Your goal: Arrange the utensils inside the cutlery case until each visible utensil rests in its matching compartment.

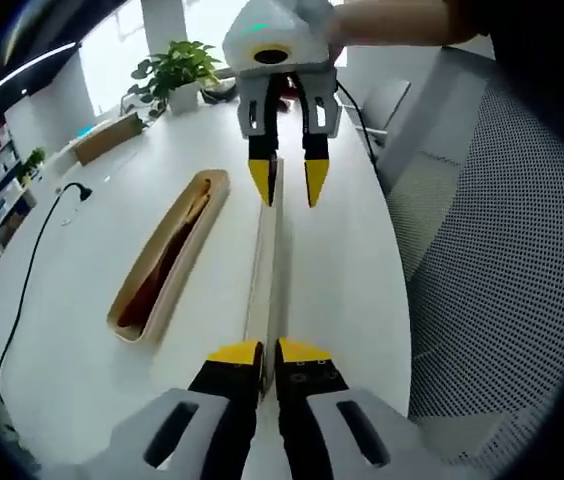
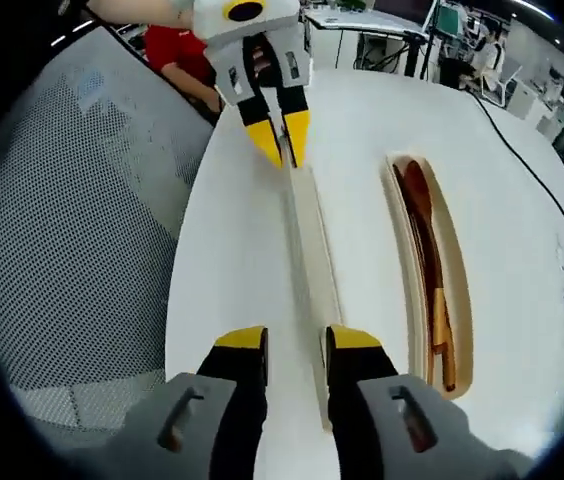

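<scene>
The left tongs (image 1: pixel 269 353) pinch one end of the long case lid (image 1: pixel 262 270) above the white counter (image 1: pixel 82 300) – the right tongs (image 2: pixel 297 343) straddle its other end, jaws spread – while the cutlery case (image 1: pixel 169 255) holding the wooden utensils (image 1: pixel 167 262) lies beside it.

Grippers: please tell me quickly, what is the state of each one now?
Left gripper: shut on one end of the case lid.
Right gripper: open, jaws on either side of the lid's other end, not clamped.

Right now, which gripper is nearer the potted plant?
Right. The right gripper is at the far end of the wooden strip, towards the potted plant; the left gripper clamps the strip's near end, farther away.
</scene>
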Motion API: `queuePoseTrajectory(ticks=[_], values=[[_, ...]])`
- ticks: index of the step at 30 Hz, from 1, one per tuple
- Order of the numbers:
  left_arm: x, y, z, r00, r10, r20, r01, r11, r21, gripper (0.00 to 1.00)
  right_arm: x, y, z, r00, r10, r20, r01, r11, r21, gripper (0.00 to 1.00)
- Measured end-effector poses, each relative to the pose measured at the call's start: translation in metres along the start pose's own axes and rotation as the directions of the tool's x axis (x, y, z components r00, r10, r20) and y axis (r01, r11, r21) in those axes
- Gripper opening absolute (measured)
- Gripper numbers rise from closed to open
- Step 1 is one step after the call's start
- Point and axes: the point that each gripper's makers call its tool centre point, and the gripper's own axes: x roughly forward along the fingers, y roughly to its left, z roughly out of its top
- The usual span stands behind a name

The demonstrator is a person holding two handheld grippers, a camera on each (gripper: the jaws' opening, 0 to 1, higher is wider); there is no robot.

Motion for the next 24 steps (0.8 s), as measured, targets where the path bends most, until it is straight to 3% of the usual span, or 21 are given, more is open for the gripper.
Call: queuePoseTrajectory(ticks=[1,2,6,14,24], values=[[-0.001,-0.003,0.000,1.000,-0.018,0.001,0.018,0.999,-0.033,0.05,0.001,0.000,-0.004,1.000,0.000,-0.028,-0.001,1.000,-0.020,0.09],[-0.001,-0.002,0.000,1.000,-0.014,-0.002,0.014,1.000,-0.016,0.06,0.002,0.000,-0.005,0.999,0.000,-0.043,-0.001,1.000,-0.014,0.05],[-0.002,-0.006,-0.001,1.000,-0.018,-0.007,0.017,1.000,-0.016,0.05,0.003,-0.004,-0.002,0.999,-0.009,-0.035,0.009,1.000,0.005,0.03],[-0.006,-0.010,-0.017,0.998,-0.005,-0.059,0.006,1.000,0.021,0.08,0.005,-0.001,0.002,0.999,0.031,-0.040,-0.031,1.000,0.004,0.02],[-0.007,-0.010,-0.020,0.998,0.005,-0.057,-0.007,0.999,-0.034,0.06,0.007,0.002,0.005,0.995,0.083,-0.059,-0.084,0.996,-0.020,0.02]])
